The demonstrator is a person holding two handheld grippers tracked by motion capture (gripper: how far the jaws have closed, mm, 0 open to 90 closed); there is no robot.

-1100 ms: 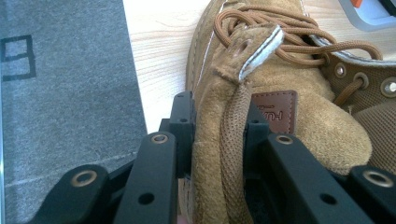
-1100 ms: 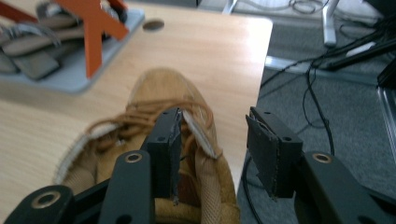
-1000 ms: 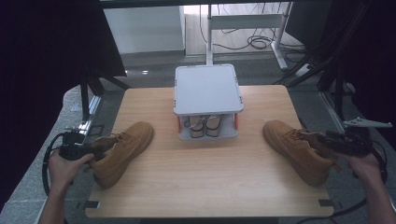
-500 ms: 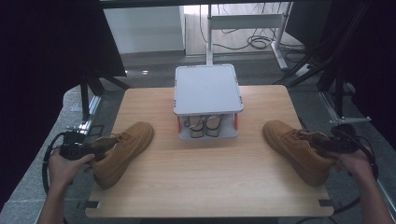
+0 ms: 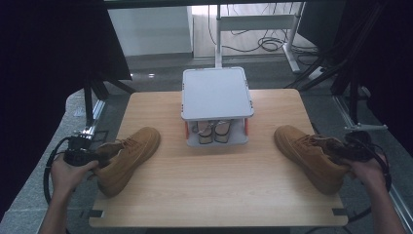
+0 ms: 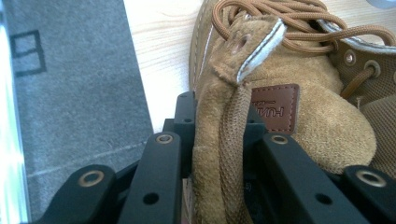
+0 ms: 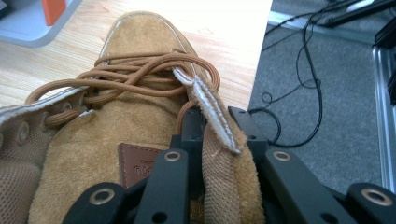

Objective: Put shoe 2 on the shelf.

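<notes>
2 tan suede boots lie on a wooden table [image 5: 214,195], 1 at each side. The left boot [image 5: 127,158] sits at about 8 o'clock from the table's middle, toe pointing toward 1 o'clock. The left gripper [image 5: 100,157] has just been closing, and its jaws are clamped on the upright heel collar [image 6: 219,140]. At 12 o'clock stands a grey lidded box [image 5: 216,95] with a smaller pair of shoes [image 5: 214,132] under it. The right boot [image 5: 309,155] sits at 4 o'clock, toe toward 11 o'clock. The right gripper [image 5: 341,148] has also just been closing, and its jaws pinch that boot's heel collar and pull tab [image 7: 217,126]. To lift well, keep both grips firm and deep on the collars, and raise the heels evenly so the soft suede does not slip free.
</notes>
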